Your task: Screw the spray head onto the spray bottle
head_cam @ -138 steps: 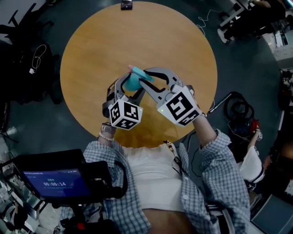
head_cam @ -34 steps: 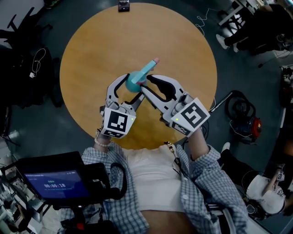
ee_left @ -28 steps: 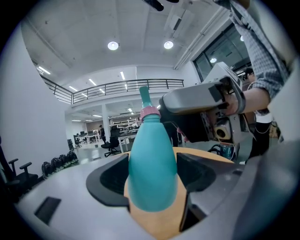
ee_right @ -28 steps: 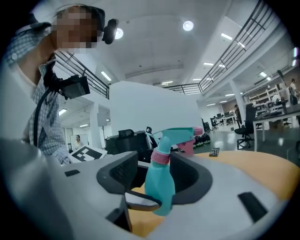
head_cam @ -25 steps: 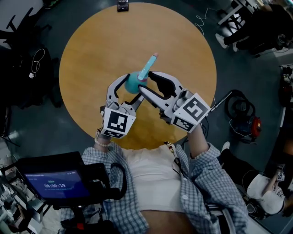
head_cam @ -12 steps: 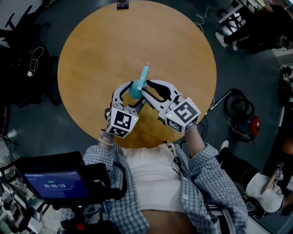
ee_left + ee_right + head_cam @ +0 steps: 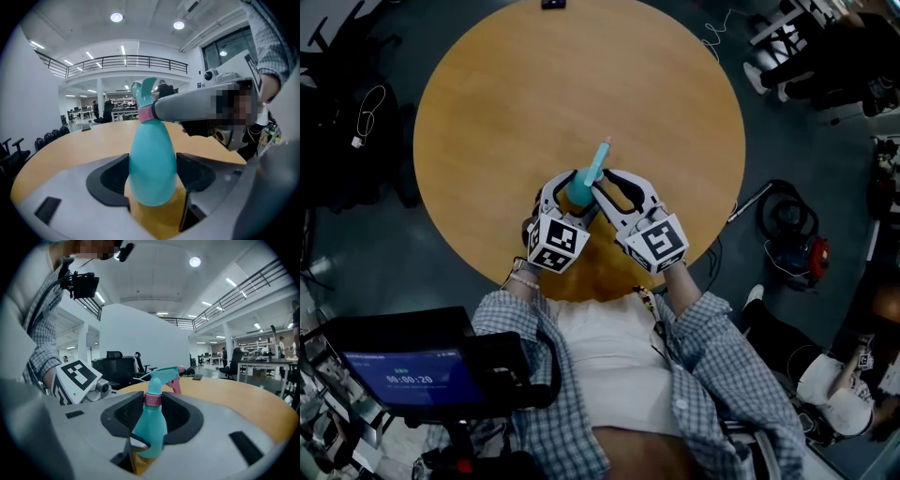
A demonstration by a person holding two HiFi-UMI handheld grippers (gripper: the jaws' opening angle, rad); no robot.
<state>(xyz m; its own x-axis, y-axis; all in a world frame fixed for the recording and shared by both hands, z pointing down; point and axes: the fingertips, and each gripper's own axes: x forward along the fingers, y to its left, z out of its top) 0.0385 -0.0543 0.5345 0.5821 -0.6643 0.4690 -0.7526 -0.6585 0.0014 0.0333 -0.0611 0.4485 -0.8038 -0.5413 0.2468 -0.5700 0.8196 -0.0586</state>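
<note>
Teal plastic shows at the middle of every view: the bottle stands upright over the near edge of the round wooden worktop, close in front of the person. Whether its base touches the wood, I cannot tell.

The left tongs come in from the left and pinch the bottle low on its wide body, with a dark pad pressed against each side. The right tongs come in from the right and sit higher. Their jaws have just been closing, and they now pinch the spray head at its pink collar, one pad on each side. In the left gripper view, one grey jaw of the right tongs crosses in front of that collar.

The spray head sits on the bottle's neck, teal with pink at the nozzle end. From above, the nozzle points away from the person, towards the middle of the worktop. How far the collar is screwed down, I cannot tell.

The two marker cubes lie side by side just behind the bottle, left cube and right cube, near each other but apart. Checked sleeves run back from them. A small dark object lies at the far rim of the worktop, well apart from the bottle.
</note>
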